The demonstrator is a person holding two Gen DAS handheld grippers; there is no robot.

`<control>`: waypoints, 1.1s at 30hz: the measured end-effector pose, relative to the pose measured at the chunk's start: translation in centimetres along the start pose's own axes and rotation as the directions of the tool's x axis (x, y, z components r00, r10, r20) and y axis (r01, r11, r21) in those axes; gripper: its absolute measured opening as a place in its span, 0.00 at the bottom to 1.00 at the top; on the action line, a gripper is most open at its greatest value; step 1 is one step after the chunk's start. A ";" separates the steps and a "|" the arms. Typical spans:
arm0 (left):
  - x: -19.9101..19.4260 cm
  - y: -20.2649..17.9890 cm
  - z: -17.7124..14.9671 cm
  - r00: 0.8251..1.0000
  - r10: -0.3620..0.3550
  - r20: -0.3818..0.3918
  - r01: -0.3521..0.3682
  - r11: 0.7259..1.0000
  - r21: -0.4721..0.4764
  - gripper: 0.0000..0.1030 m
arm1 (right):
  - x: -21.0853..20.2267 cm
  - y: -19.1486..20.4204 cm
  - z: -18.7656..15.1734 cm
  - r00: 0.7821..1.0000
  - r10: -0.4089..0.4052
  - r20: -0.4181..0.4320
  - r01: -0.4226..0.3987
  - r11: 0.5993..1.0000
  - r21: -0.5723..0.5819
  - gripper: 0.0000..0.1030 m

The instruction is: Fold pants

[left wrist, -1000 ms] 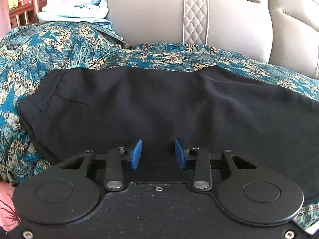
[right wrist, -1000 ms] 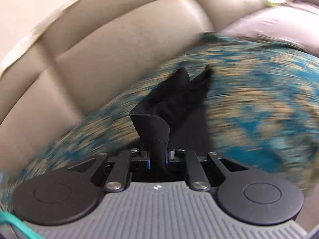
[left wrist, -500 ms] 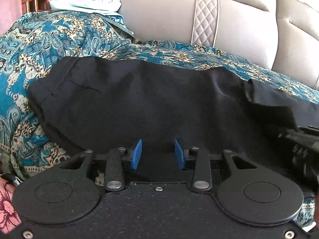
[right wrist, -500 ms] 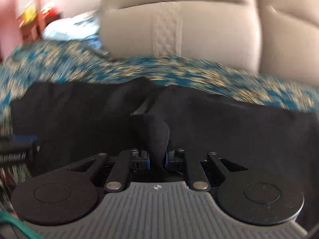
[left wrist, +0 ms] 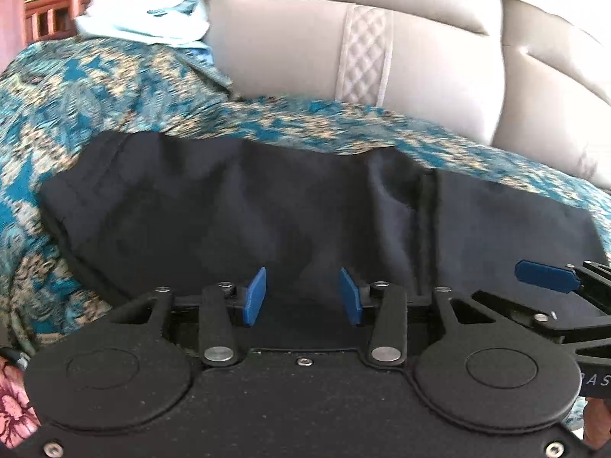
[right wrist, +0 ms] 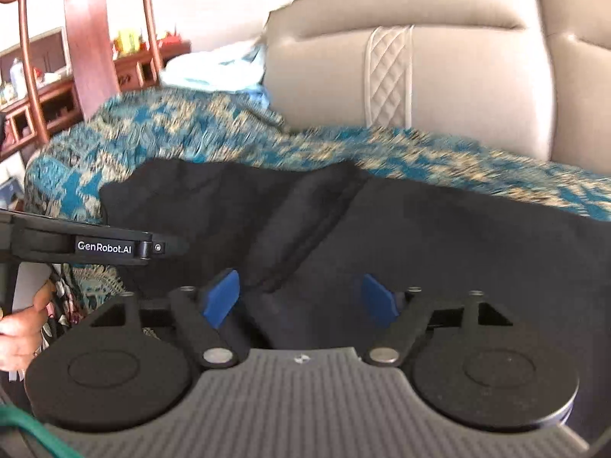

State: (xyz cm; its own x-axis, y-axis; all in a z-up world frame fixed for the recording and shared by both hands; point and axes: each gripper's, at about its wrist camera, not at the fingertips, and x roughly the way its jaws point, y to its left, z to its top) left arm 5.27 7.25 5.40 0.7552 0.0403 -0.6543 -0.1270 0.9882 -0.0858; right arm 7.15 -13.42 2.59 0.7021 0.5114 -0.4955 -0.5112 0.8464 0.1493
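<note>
Now both claws gape empty: left gripper and right gripper hover side by side, the black pants folded flat just ahead on the patterned cover, probably sizing up another fold.

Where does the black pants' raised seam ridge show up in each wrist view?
Left wrist: the seam ridge on the black pants runs right of centre, beyond the left gripper.
Right wrist: the ridge slants through centre-left, ahead of the right gripper.
Shared landmark: the sofa's quilted strip.
</note>
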 end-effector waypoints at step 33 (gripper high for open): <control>0.9 -9.9 -3.3 0.991 -0.122 -0.050 0.128 0.979 0.160 0.08 | -2.7 -3.6 -5.1 0.900 -0.435 0.030 0.436 0.900 -0.010 0.84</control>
State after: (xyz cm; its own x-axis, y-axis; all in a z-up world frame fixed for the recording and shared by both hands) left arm 5.10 -3.03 3.15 0.7319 -0.0877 -0.6757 0.0756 0.9960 -0.0473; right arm 4.53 -18.67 -1.00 0.8693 0.0962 -0.4848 -0.1592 0.9831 -0.0904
